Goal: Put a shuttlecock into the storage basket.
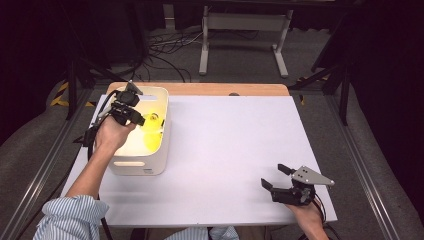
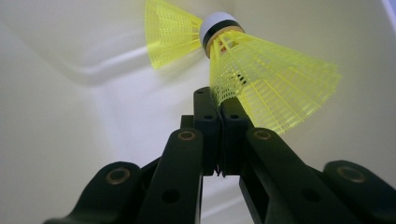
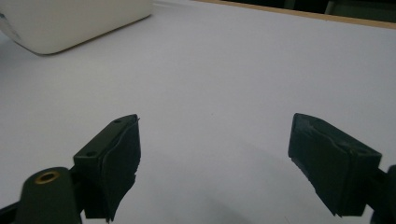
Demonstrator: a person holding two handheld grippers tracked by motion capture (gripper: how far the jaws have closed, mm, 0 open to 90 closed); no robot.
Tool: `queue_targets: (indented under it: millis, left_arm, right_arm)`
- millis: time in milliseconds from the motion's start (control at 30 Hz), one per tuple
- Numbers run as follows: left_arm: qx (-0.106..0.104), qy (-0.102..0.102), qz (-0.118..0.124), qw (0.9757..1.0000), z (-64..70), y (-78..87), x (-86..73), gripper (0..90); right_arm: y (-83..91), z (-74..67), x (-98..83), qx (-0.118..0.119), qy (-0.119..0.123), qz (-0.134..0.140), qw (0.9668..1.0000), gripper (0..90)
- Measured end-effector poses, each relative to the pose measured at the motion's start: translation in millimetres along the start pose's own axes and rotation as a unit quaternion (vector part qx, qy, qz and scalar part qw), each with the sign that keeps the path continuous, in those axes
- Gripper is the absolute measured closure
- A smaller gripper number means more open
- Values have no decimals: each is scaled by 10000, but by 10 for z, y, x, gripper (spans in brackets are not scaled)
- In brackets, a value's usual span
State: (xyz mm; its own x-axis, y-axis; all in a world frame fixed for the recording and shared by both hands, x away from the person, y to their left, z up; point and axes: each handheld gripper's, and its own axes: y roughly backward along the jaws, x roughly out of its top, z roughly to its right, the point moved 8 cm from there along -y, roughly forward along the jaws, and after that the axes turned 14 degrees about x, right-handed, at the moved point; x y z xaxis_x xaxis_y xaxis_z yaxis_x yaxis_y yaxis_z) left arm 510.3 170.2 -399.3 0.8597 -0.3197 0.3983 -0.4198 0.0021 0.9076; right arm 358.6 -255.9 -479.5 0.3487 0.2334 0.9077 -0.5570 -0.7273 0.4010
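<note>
1. The yellow mesh-skirted plastic shuttlecock (image 2: 261, 84) with a white, black-banded cork tip is pinched by its skirt edge in the closed left gripper (image 2: 219, 109), inside the white rounded plastic bin (image 1: 162, 145).
2. A straight lift is advised, clear of the second yellow shuttlecock (image 2: 168, 30) just beside it.
3. The thin skirt could slip; the grip should be kept firm.
4. The right gripper (image 1: 279, 176) rests open on the white table (image 1: 225, 150).

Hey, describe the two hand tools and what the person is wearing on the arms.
Both tools are black with two blocky jaws and brass-coloured rivets. The right tool carries a grey three-cornered plate; a black cable trails from the left tool. The sleeve is light blue and white striped, rolled up.
</note>
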Motion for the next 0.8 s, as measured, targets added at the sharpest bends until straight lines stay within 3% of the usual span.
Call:
queue_targets:
  millis: [433, 800]
  left_arm:
    - [52, -10, -144, 9999, 12, -123, -17, 879]
    - [-80, -16, -233, 9997, 51, -90, -40, 567]
  right_arm:
    - [5, 1, 1, 5, 13, 13, 10000, 174]
    - [10, 3, 9, -37, 25, 37, 10000, 177]
